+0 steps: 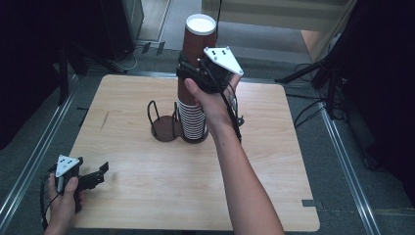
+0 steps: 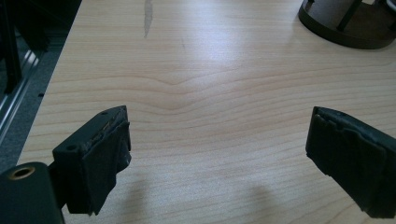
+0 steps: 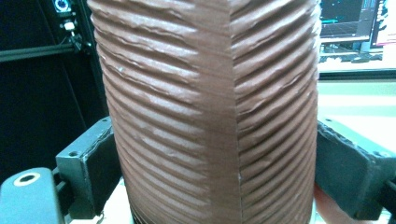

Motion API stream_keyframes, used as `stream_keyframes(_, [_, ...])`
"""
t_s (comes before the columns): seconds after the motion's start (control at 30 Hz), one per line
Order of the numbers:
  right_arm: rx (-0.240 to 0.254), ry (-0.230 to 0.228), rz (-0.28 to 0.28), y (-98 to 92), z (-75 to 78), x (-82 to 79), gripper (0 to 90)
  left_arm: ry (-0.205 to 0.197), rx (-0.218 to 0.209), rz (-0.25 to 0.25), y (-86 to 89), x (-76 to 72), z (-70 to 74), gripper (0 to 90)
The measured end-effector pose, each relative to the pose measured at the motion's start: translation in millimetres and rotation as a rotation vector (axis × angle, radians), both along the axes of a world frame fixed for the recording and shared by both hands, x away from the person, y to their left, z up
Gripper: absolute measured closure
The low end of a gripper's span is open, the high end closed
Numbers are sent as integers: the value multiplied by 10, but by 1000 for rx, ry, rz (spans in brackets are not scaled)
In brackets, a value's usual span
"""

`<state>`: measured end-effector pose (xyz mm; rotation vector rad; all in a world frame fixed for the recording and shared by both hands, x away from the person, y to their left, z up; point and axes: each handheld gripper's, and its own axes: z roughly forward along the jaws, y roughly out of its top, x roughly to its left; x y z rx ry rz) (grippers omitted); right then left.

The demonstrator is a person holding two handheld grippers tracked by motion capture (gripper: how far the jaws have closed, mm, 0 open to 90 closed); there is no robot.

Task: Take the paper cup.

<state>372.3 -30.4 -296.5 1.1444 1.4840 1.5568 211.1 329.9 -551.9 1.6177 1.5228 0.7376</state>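
The right tool (image 1: 195, 73) pinches the top brown ribbed paper cup (image 3: 210, 112) of a stack in the dark wire cup holder (image 1: 169, 128) mid-tabletop (image 1: 147, 191). The left tool (image 2: 219, 154) rests spread at the near-left corner.

Behind your wooden table (image 1: 147, 196), dark stands (image 1: 313, 73) and cables (image 1: 306, 115) crowd the frame's upper right floor.

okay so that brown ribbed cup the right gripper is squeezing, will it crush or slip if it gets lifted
The cup is probably thin paper, so hard squeezing could dent it. Its ribbed wall should resist slipping in the right gripper. It likely lifts lightly off the stack.
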Motion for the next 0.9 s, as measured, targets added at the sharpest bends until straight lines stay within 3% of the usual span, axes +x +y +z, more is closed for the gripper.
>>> stream_keyframes(0.4, [5, -7, -38, -229, 51, -20, 103, -1, 4, 2, -4, 1, 1, 73])
stream_keyframes(0.9, [-6, 10, -86, -522, -98, -23, 103, -2, 9, 0, -7, 1, 1, 73])
